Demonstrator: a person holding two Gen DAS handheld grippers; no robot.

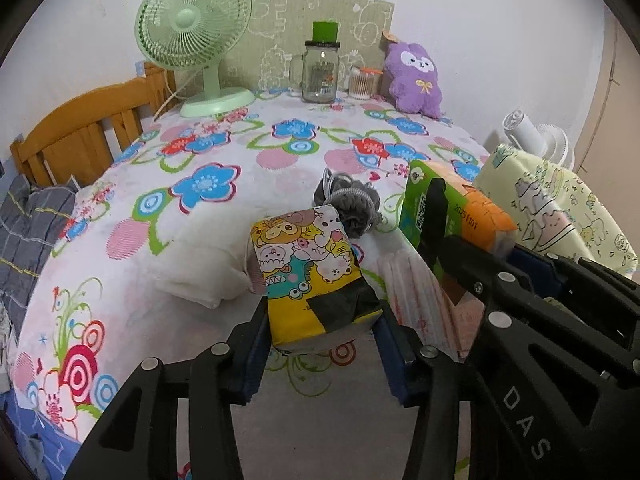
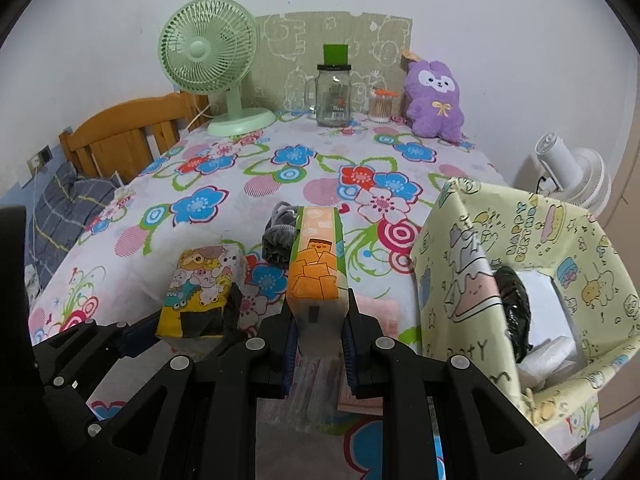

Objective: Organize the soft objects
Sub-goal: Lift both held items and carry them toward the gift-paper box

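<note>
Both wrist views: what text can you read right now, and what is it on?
"20251101": orange side of the green-and-orange tissue pack held by the right gripper.
"DAS": right gripper's body, left wrist view.
"HAPPY": yellow patterned box; the word beneath it is blurred.
Glass jar label, green pack's characters: unreadable.

Left gripper [image 1: 320, 320] level, jaws clamped on the cartoon tissue pack [image 1: 310, 270], held just left of right gripper [image 2: 318, 330]. Right gripper level, jaws clamped on the orange-green tissue pack [image 2: 316, 264], both pointing forward.
</note>
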